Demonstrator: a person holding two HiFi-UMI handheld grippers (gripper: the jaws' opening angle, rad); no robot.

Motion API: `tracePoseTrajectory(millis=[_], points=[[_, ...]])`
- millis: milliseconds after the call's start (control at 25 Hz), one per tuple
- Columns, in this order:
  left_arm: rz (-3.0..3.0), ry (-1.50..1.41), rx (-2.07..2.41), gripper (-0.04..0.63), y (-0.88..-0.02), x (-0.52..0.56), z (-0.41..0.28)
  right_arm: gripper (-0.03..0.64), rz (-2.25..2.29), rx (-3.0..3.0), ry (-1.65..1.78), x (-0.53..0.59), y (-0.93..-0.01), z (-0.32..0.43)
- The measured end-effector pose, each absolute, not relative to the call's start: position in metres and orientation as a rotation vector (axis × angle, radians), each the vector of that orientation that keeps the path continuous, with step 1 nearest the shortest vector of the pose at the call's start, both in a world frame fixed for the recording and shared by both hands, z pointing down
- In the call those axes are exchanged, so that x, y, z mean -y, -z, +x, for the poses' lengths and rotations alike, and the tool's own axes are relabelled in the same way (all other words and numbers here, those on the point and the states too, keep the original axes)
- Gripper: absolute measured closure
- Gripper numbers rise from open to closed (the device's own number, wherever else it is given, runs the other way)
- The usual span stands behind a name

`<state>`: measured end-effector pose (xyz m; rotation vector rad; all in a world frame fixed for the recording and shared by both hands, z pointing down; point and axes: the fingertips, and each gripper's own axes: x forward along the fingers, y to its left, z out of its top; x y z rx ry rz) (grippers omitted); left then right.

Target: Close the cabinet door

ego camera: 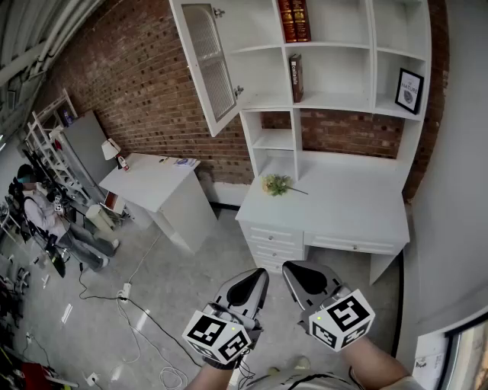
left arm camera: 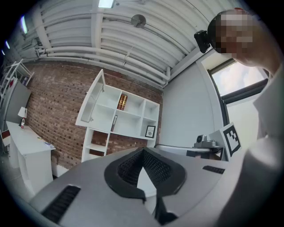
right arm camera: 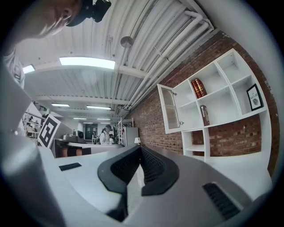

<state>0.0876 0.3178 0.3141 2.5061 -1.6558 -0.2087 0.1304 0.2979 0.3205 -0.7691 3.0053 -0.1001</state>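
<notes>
The white wall cabinet (ego camera: 335,53) hangs on the brick wall above a white desk (ego camera: 343,206). Its glass-paned door (ego camera: 207,65) stands swung open to the left. The same door appears far ahead in the left gripper view (left arm camera: 92,99) and in the right gripper view (right arm camera: 169,108). Both grippers are held low in the head view, well short of the desk and far from the door. My left gripper (ego camera: 261,273) (left arm camera: 143,151) is shut with nothing between its jaws. My right gripper (ego camera: 288,266) (right arm camera: 140,148) is shut too, and holds nothing.
Books (ego camera: 293,19) and a framed picture (ego camera: 409,90) stand on the shelves. A flower sprig (ego camera: 276,183) lies on the desk. A small white table (ego camera: 156,187) with a lamp (ego camera: 112,149) stands to the left. Cables (ego camera: 137,320) trail over the floor. A person (ego camera: 46,217) sits far left.
</notes>
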Motion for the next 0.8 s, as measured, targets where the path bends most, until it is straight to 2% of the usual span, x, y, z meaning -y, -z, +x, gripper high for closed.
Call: tracePoseTrajectory(millis=[800], points=[[2.465,0.178,1.704,0.584,-0.330,-0.288,0.096,0.598,-0.756,-2.950,0.184,-0.261,-0.333,0.152]])
